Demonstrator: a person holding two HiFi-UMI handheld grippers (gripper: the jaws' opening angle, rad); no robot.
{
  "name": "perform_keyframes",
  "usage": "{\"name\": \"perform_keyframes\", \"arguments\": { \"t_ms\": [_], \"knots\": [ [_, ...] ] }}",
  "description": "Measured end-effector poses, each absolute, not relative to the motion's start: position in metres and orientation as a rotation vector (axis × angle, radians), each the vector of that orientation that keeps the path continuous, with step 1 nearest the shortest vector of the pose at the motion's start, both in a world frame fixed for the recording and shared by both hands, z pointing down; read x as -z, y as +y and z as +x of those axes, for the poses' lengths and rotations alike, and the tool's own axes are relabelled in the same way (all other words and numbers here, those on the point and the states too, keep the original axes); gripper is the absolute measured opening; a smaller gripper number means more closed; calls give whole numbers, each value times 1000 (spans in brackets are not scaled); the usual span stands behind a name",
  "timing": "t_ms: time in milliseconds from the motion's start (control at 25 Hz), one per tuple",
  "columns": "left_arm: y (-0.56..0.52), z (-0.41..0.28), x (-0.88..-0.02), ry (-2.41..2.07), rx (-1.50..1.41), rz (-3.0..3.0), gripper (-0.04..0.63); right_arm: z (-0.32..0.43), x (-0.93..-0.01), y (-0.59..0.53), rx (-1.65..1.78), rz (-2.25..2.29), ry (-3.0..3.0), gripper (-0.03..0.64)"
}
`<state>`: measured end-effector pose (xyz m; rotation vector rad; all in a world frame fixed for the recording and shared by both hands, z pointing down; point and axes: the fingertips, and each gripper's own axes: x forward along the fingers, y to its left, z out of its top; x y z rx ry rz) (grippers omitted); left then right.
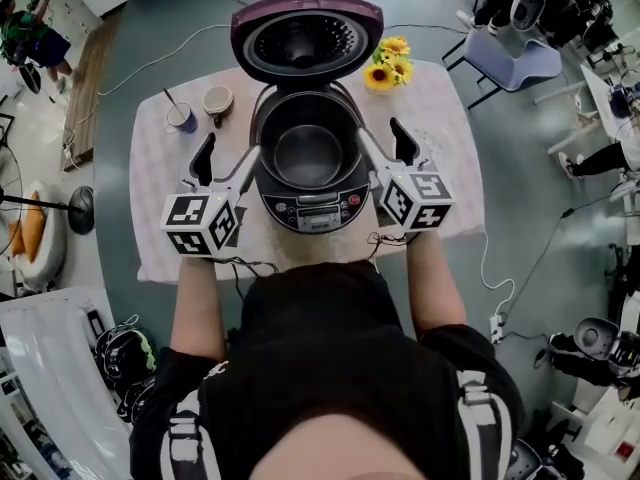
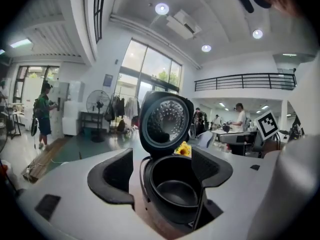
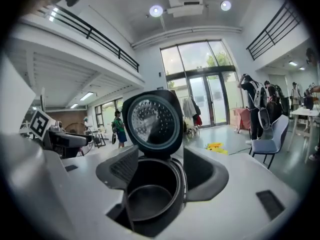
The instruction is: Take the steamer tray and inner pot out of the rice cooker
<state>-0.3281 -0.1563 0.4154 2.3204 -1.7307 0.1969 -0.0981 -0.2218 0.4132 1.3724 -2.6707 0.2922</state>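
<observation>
Both grippers stand with jaws wide apart and nothing between the pads. The left gripper [image 1: 228, 163] is just beside the left flank of the rice cooker [image 1: 310, 193]. The right gripper [image 1: 388, 148] is just beside the cooker's right flank. Each gripper's inner jaw reaches close to the cooker's rim; whether it touches I cannot tell. In the left gripper view the open jaws of the left gripper [image 2: 162, 176] frame the cooker's mouth, and the right gripper [image 3: 160, 176] frames it the same way from the other side.

The lid [image 1: 307, 38] is swung up and back, leaving the top of the cooker open. The inner pot [image 1: 308, 153] sits dark and deep inside the cooker. A smaller ring shows lower in it, and I cannot tell whether that is the steamer tray.

The cooker stands near the front edge of the table [image 1: 450, 118], its control panel [image 1: 315, 208] facing the person. Bare cloth lies to either side of it. Toward the back left stand a purple cup [image 1: 181, 118] and a beige cup [image 1: 217, 101], well apart from the left gripper. A bunch of sunflowers [image 1: 388, 63] is at the back right, beside the lid.

Around the table is a grey-green floor, with a chair [image 1: 510, 58] off the far right corner and a white cable [image 1: 500, 268] trailing along the right side.
</observation>
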Motion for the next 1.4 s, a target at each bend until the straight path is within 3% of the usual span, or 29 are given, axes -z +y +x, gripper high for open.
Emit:
{"name": "perform_keyframes", "arguments": {
  "t_ms": [640, 1000, 1400],
  "knots": [
    [-161, -321, -478, -1574, -369, 2192, 331, -98, -469, -231, -374, 1200, -2511, 255],
    [-176, -309, -506, -1375, -263, 2111, 278, -104, -510, -243, -500, 1051, -2442, 253],
    [-196, -301, -536, -1305, -318, 2026, 262, -111, -537, -264, -653, 964, -2405, 221]
  ]
}}
